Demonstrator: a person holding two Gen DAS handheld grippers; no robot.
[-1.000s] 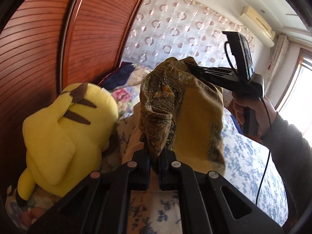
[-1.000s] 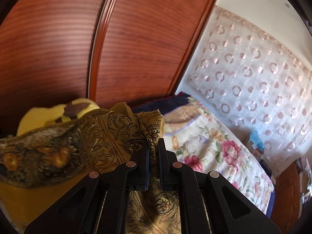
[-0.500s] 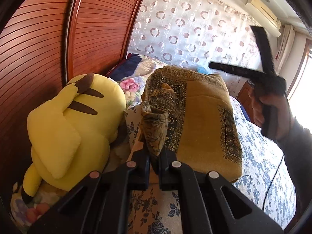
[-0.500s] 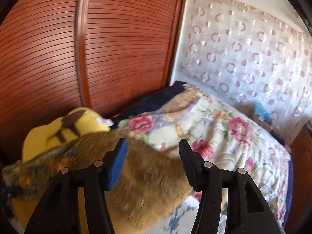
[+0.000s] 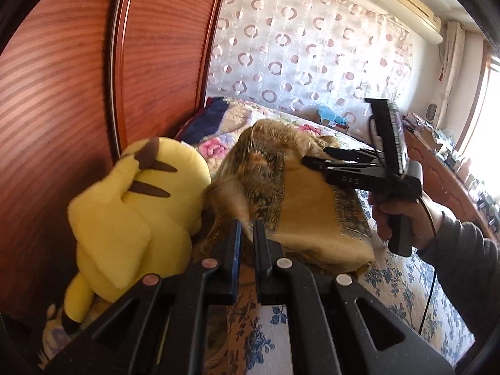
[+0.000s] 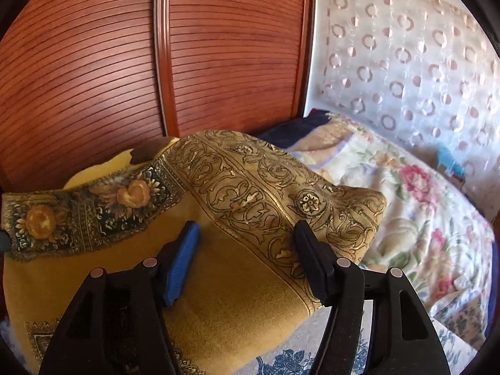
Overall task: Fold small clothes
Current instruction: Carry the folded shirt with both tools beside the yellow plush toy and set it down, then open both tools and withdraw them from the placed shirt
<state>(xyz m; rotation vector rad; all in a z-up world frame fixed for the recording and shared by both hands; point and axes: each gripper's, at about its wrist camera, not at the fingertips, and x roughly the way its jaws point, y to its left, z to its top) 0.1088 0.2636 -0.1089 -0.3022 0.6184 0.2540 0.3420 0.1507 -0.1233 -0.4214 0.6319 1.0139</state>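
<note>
Cloth (image 6: pixel 237 281), mustard with patterned borders, is lying folded on the bed (image 5: pixel 403 293), its left edge crowding the yellow plush toy (image 5: pixel 131 215). Left gripper (image 5: pixel 246 234) fingers are pinching its near corner. Right gripper (image 6: pixel 247 250) fingers are opening above it, pressing nothing; bare bed lies rightward.

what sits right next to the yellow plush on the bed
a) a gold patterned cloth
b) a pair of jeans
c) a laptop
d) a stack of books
a, the gold patterned cloth lies on the bed against the yellow plush, one corner pinched in the left gripper.
</note>
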